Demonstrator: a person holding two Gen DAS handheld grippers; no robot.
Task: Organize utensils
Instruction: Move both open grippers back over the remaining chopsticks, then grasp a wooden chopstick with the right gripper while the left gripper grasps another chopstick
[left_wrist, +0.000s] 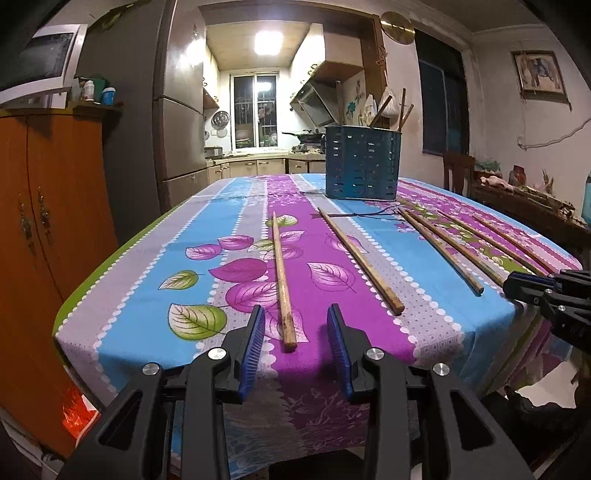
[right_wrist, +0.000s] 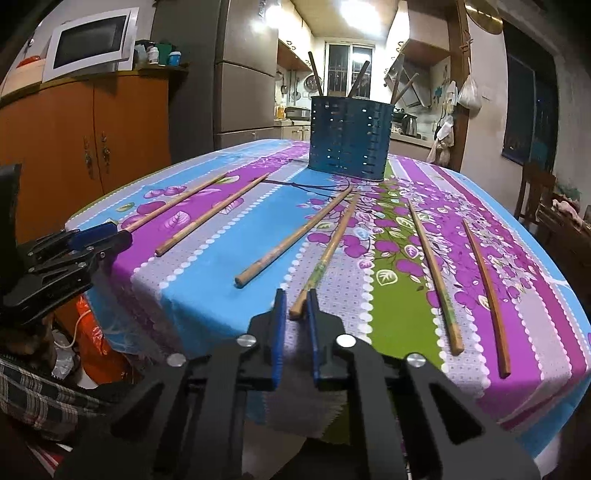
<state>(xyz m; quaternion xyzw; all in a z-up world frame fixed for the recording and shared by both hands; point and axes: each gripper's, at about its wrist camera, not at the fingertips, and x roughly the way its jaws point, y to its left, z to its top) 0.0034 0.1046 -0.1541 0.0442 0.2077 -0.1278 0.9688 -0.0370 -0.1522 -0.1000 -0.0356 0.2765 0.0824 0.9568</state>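
Observation:
A blue perforated holder (left_wrist: 362, 166) (right_wrist: 349, 140) stands at the far side of the table with several chopsticks upright in it. Several more wooden chopsticks lie on the flowered tablecloth (right_wrist: 207, 280). My left gripper (left_wrist: 297, 321) is open at the near table edge; the near end of one chopstick (left_wrist: 280, 273) lies between its blue pads with gaps on both sides. My right gripper (right_wrist: 296, 308) is shut on the near end of a green-patterned chopstick (right_wrist: 328, 251), which still rests on the cloth. Each gripper also shows in the other view: the left gripper (right_wrist: 99, 236), the right gripper (left_wrist: 524, 286).
Other loose chopsticks (right_wrist: 291, 243) (right_wrist: 436, 273) (right_wrist: 487, 299) (left_wrist: 360, 258) lie fanned toward the holder. An orange cabinet (left_wrist: 48, 206) stands left of the table and a wooden chair (left_wrist: 458, 173) far right. An orange bag (right_wrist: 96, 339) sits below the table edge.

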